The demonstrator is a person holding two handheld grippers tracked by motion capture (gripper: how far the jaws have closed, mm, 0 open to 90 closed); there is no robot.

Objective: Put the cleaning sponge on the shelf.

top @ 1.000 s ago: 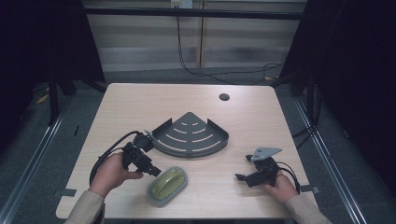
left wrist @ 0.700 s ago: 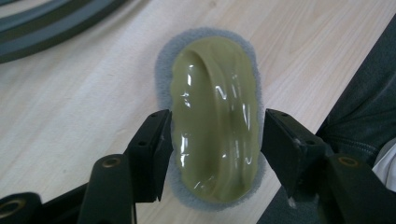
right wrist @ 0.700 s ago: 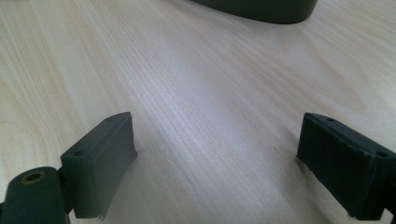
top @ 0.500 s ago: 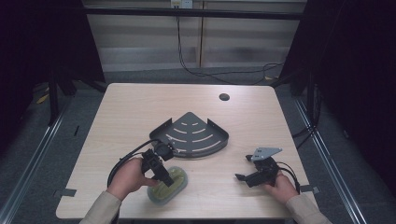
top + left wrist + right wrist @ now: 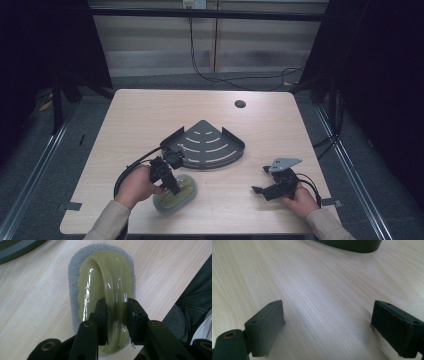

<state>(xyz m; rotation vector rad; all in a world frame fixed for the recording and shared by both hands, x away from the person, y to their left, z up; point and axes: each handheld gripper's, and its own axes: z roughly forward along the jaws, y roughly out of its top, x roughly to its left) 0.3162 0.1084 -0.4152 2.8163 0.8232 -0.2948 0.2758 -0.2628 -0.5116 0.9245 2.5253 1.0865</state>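
Black jaws pinching glossy olive handle, scrubber (image 5: 105,290) with grey fibrous oval pad

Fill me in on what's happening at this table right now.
A person works at a light wooden table with a two-jaw gripper in each hand. The left gripper has just closed its jaws on the arched handle of an olive-green plastic scrubber with a grey sponge pad, which lies flat on the table. Just beyond it sits a dark grey fan-shaped slotted corner tray. The right gripper rests low over bare wood, jaws wide open, holding nothing.
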